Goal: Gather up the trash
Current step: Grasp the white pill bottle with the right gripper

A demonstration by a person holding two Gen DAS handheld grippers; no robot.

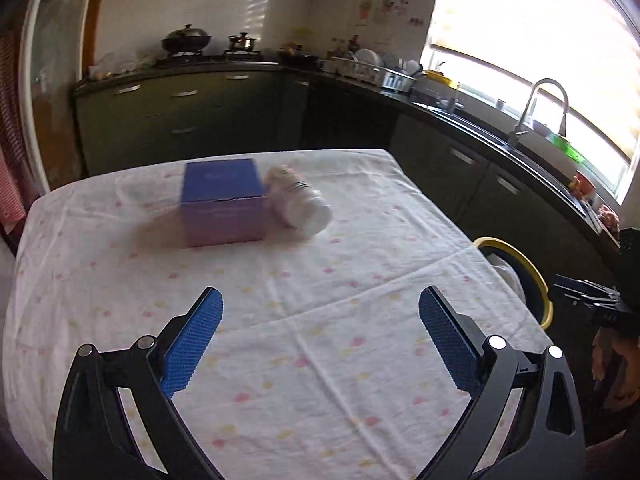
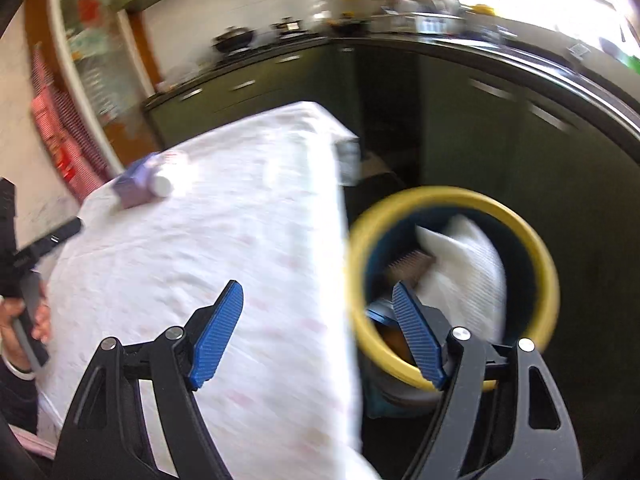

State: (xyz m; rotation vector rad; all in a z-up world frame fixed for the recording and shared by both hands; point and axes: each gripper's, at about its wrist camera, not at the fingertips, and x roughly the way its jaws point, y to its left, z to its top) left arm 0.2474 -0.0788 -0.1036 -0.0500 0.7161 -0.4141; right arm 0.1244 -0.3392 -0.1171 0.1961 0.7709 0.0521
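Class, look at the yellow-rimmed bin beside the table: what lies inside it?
Inside the bin lie a white bag, something brown like a comb and a blue piece. The bottom is covered.

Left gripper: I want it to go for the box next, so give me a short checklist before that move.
1. Left gripper open and empty: ok, nothing between the pads.
2. Box in view ahead on the table: ok.
3. Box free to lift alone: not ok, the bottle lies on its side against the box's right.
4. Cloth between gripper and box bare: ok.
5. Bin has room: ok, white trash inside, but space is left.
6. Right gripper out of the way: ok, open and empty at the table edge by the bin.
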